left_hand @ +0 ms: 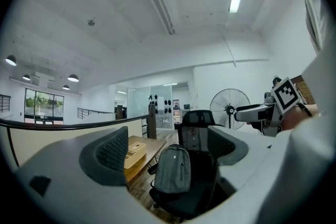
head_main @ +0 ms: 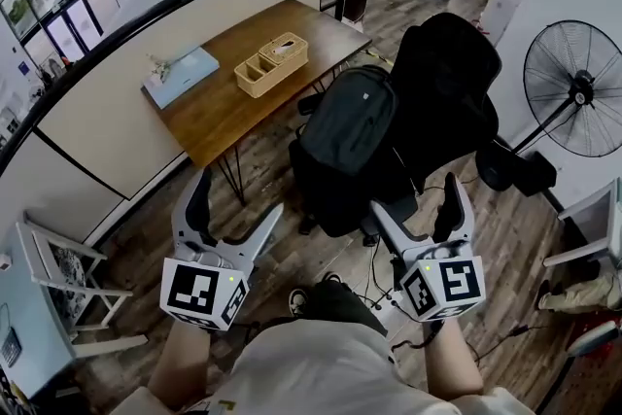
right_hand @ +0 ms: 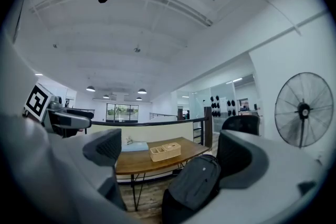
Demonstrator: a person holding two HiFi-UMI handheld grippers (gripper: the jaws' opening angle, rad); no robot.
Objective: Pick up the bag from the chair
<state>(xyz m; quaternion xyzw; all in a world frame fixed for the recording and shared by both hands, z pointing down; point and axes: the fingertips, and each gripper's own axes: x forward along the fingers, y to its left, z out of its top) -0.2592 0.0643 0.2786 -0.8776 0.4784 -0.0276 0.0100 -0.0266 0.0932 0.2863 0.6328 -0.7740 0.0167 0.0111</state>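
The person is holding both grippers low in front of the body, each marker cube facing up toward the head camera. The left gripper (head_main: 238, 199) is keeping its fingers (head_main: 199, 194) spread wide with nothing between them; through its own view the left gripper (left_hand: 168, 144) is framing the backpack (left_hand: 172, 169) from well back. The right gripper (head_main: 416, 197) is likewise holding its fingers (head_main: 452, 194) wide apart and empty, and in its own view the right gripper (right_hand: 170, 152) is looking past them at the same bag (right_hand: 195, 183).

Beyond the grippers, on the wood-plank floor (head_main: 282, 248), the grey backpack (head_main: 350, 126) is standing upright on the seat of a black office chair (head_main: 447, 73), leaning against the backrest, apart from both grippers. Just beside the chair, a wooden tabletop (head_main: 224, 117) is carrying a compartmented wooden organizer (head_main: 271, 63) and a pale blue folder (head_main: 182, 76). To the right, a black pedestal fan (head_main: 578, 92) is standing near the wall. A dark curved railing (head_main: 146, 19) is running behind the tabletop.
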